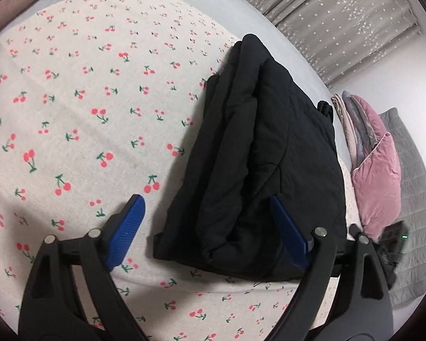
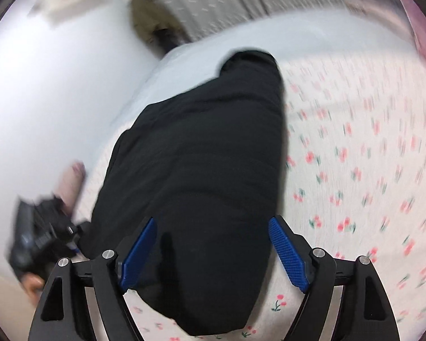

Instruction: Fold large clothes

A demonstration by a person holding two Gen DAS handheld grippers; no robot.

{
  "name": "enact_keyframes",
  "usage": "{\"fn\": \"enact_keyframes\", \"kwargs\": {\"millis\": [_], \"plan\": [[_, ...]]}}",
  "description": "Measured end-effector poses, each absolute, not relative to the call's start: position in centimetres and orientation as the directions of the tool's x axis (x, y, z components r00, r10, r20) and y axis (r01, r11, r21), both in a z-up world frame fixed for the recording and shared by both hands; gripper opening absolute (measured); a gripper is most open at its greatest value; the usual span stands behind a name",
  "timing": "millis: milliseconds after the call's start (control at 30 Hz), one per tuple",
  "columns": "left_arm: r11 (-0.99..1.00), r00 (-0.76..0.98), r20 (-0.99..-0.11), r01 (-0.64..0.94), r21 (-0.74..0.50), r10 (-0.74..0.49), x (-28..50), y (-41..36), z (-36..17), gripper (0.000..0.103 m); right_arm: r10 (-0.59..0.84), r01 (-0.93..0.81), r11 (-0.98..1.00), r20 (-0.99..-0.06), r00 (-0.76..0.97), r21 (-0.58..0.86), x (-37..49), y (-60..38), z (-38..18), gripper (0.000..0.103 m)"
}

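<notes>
A folded black padded garment [image 1: 258, 153] lies in a thick bundle on a cherry-print sheet [image 1: 79, 119] spread over a bed, seen from both wrist cams. In the left wrist view the left gripper [image 1: 206, 227] hangs over the near end of the bundle w/ its blue fingers [image 1: 127, 227] spread wide: one pad sits over bare sheet just beside the fabric, the other is over the garment's top near its right edge; neither pad pinches the cloth. In the right wrist view, blurred, the right gripper [image 2: 213, 250] is likewise wide open, its blue pads [image 2: 288, 255] straddling the bundle's near end, fabric between them but not squeezed. The garment [image 2: 201, 170] runs away from the cam toward the far edge of the sheet, where plain pale-blue bedding [image 1: 184, 0] shows. At right in the left view, a stack of folded textiles and a pink velvet cushion [image 1: 377, 170] lean by a grey quilted cover [image 1: 414, 199]; star-print grey curtains [image 1: 340, 20] hang behind. No bin or basket in shot. The other gripper [image 2: 39, 238] appears dark and blurred at lower left of the right view, state not readable there.
</notes>
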State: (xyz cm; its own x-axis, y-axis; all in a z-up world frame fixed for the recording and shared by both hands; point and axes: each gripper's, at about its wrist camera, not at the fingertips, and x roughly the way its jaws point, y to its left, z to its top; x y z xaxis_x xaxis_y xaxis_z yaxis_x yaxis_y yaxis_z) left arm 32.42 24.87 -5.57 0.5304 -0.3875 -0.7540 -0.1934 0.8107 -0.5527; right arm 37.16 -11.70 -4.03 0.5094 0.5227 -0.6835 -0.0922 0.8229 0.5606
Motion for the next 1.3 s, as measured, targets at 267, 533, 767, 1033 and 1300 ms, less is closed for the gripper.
{"fn": "enact_keyframes", "kwargs": {"millis": [267, 533, 767, 1033, 1300], "plan": [[0.718, 0.558, -0.686, -0.212, -0.663, -0.467, 31.4, 27.0, -4.6, 0.089, 0.669, -0.057, 0.675, -0.578, 0.466, 0.735, 37.8, -12.7, -7.7, 0.084], [0.753, 0.477, -0.73, -0.19, -0.63, -0.49, 32.3, 25.0, -6.3, 0.095, 0.679, -0.064, 0.664, -0.564, 0.47, 0.745, 37.8, -12.2, -8.7, 0.085], [0.772, 0.468, -0.743, -0.18, -0.61, -0.478, 32.6, 23.8, -6.8, 0.096, 0.678, -0.08, 0.668, -0.561, 0.476, 0.739, 37.5, -12.1, -8.7, 0.085], [0.83, 0.488, -0.77, -0.148, -0.538, -0.412, 33.2, 22.4, -6.6, 0.084, 0.657, -0.097, 0.696, -0.577, 0.484, 0.711, 37.5, -11.4, -8.6, 0.086], [0.862, 0.52, -0.771, -0.119, -0.492, -0.367, 33.3, 21.5, -5.8, 0.071, 0.605, -0.103, 0.753, -0.621, 0.499, 0.65, 37.4, -10.2, -7.8, 0.085]]}}
